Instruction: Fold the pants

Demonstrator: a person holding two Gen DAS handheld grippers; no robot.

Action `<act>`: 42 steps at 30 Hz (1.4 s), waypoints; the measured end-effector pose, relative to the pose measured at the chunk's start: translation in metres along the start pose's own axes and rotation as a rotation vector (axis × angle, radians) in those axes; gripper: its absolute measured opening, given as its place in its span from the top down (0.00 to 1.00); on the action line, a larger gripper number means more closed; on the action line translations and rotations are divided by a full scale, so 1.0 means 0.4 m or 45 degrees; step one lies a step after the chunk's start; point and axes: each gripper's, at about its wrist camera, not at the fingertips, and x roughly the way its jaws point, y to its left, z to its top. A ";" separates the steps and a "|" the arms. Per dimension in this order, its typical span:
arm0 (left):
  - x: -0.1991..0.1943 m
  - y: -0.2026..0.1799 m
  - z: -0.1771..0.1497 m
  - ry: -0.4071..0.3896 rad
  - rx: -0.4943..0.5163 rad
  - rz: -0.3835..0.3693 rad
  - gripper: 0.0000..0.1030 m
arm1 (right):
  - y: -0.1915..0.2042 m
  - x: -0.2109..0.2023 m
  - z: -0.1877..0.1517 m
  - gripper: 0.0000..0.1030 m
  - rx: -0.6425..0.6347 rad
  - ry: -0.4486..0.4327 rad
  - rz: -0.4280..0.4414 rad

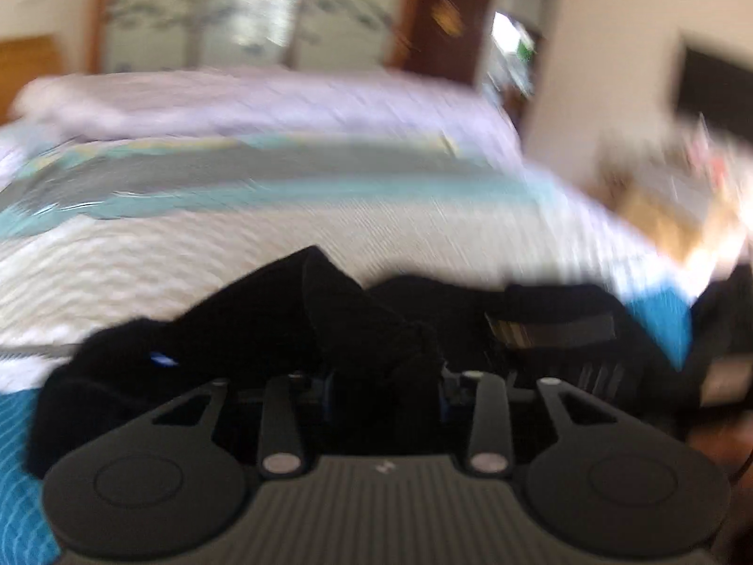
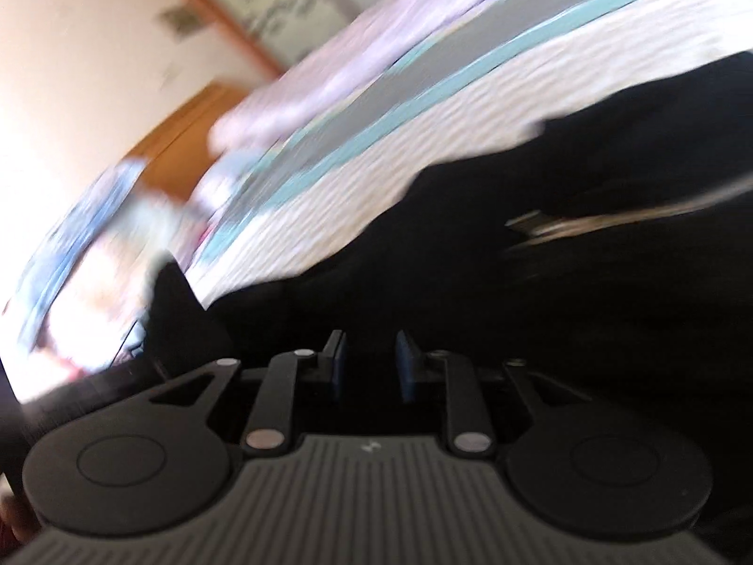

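Observation:
The black pants (image 1: 282, 320) lie bunched on the white quilted bed cover (image 1: 235, 245), with a striped waistband (image 1: 550, 329) to the right. My left gripper (image 1: 387, 388) is shut on a thick fold of that black cloth, which rises between the blue pads (image 1: 329, 388) and hides the fingertips. In the right wrist view the pants (image 2: 564, 259) fill the right half of the tilted picture. My right gripper (image 2: 372, 358) sits low over them, its blue pads (image 2: 338, 362) a narrow gap apart. The gap is black, and blur hides whether cloth is pinched there.
A lilac blanket (image 1: 235, 99) and a grey-and-teal stripe (image 1: 282, 174) lie further back on the bed. Beyond it stands a glass-door wardrobe (image 1: 212, 14). A dark screen (image 1: 715, 89) hangs on the right wall over a cluttered wooden surface (image 1: 659, 221). A blue sheet (image 1: 14, 471) shows lower left.

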 end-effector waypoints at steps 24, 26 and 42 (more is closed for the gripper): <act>-0.124 0.278 -0.032 0.008 0.220 0.398 0.20 | 0.253 0.072 -0.035 0.26 -0.949 0.078 0.122; -0.072 0.286 -0.031 0.062 0.267 0.398 0.28 | 0.249 0.115 -0.036 0.26 -1.033 0.129 0.126; -0.097 0.396 -0.110 0.050 -0.028 0.248 0.86 | 0.455 0.414 -0.020 0.86 -1.383 0.333 -0.056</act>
